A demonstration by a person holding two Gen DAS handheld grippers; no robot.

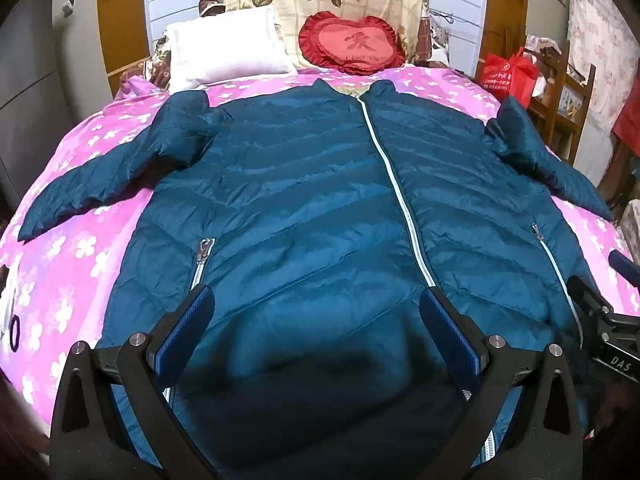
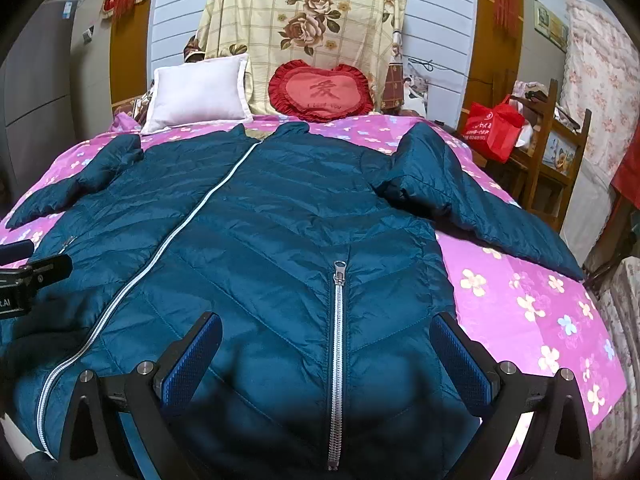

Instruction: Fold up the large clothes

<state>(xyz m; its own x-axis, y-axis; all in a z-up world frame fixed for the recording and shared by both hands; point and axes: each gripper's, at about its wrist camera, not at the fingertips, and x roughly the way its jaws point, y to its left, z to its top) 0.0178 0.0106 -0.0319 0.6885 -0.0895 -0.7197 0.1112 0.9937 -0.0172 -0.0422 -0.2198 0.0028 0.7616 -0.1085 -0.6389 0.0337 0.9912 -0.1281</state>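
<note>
My left gripper (image 1: 316,312) and right gripper (image 2: 326,340) hover above the jacket (image 1: 320,200), fingers apart, near its hem, pillow (image 1: 224,52) beyond its collar

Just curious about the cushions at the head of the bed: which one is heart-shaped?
The red cushion with the frilly edge, right of the plain white pillow, which is rectangular.

The hem of the jacket (image 1: 304,184) is cut off by the lower frame edge and masked by gripper mounts in both views. Print on the red bag (image 1: 509,73) is too small to read. The left sleeve (image 2: 60,192) tip runs out of the right wrist view.
</note>
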